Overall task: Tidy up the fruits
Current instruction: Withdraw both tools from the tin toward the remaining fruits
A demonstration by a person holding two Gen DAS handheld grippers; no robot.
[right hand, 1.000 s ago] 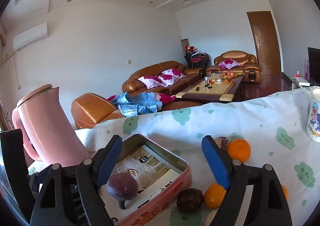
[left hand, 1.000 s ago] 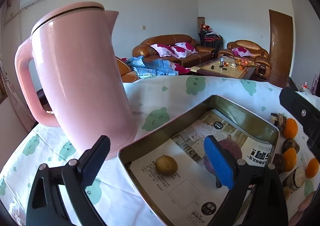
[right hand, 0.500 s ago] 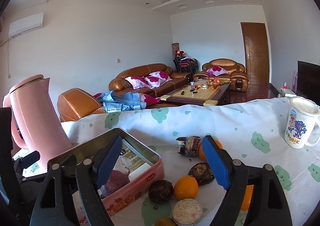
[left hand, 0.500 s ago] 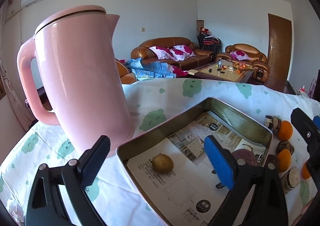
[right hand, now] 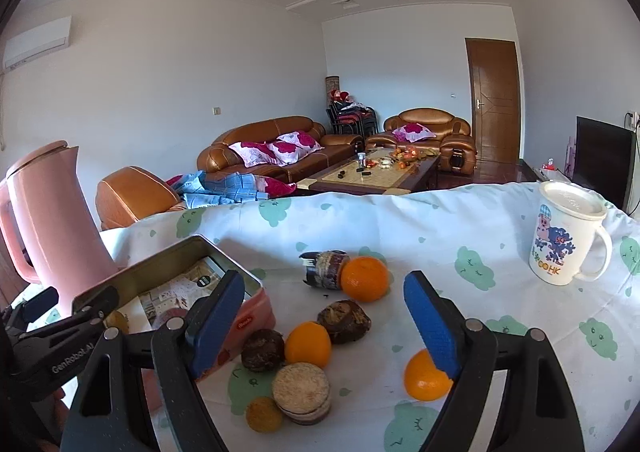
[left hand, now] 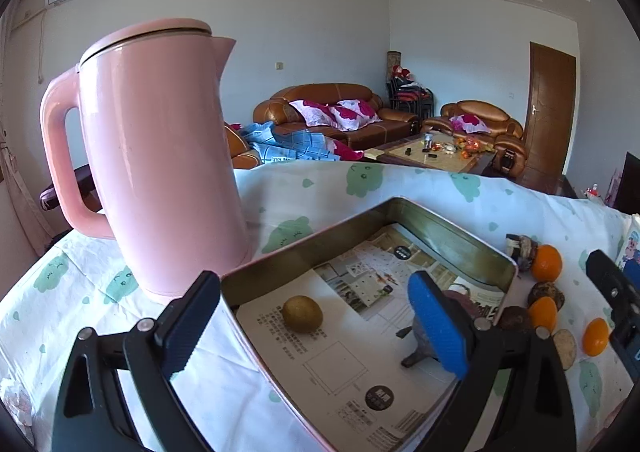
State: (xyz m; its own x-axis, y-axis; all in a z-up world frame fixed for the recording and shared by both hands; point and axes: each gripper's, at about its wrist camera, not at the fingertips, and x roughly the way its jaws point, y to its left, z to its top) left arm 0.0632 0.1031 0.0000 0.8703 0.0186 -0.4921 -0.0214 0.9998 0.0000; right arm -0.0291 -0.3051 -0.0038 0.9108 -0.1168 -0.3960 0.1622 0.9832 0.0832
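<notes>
Oranges, round glossy orange-skinned [right hand: 308, 344], lay at twelve o'clock of my right gripper [right hand: 326, 326], jaws wide, empty; I judged them light, slippery, best pinched mid-belly.

White walls, brown sofa [right hand: 272, 155] – wood door [right hand: 494, 99], daylit rm.

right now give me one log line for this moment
left gripper: open, over tin | right gripper: open, over oranges | kiwi in tin

Bright daylight fills both views, sharp throughout. A soft sheen runs down the pink kettle [left hand: 160, 155]. Fisheye distortion bows the walls, and black vignetting fills the corners. Shadows are soft.
</notes>
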